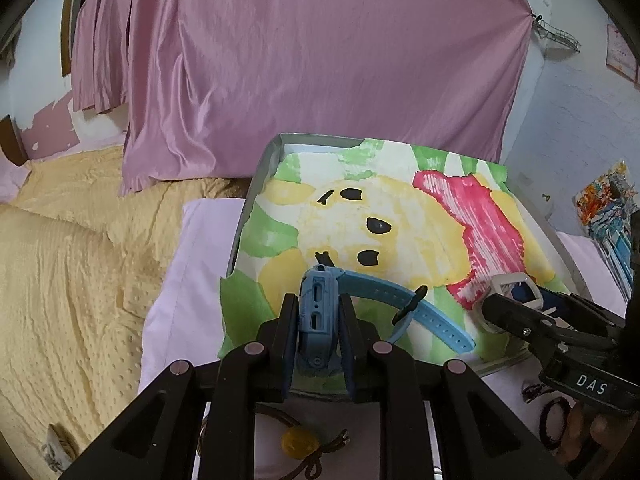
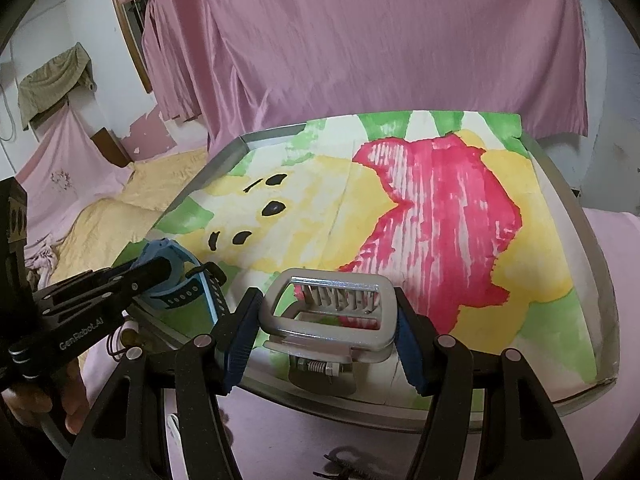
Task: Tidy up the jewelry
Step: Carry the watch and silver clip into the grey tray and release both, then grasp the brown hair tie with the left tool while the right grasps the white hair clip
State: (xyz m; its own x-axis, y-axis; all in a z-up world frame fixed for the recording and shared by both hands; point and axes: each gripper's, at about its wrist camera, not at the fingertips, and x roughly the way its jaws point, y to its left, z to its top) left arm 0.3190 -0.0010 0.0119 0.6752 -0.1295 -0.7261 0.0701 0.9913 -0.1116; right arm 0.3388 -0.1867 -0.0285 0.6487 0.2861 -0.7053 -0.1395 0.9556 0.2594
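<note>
A metal tray (image 1: 256, 184) lined with a painted paper sheet (image 2: 400, 208) rests on the bed (image 1: 80, 260). Over its near edge, the left gripper (image 1: 318, 312) clamps a blue watch (image 1: 320, 300) by its case, and the right gripper (image 2: 326, 316) clamps a silver hair clip (image 2: 328, 312).

Soft even light, fisheye-warped dark corners.
</note>
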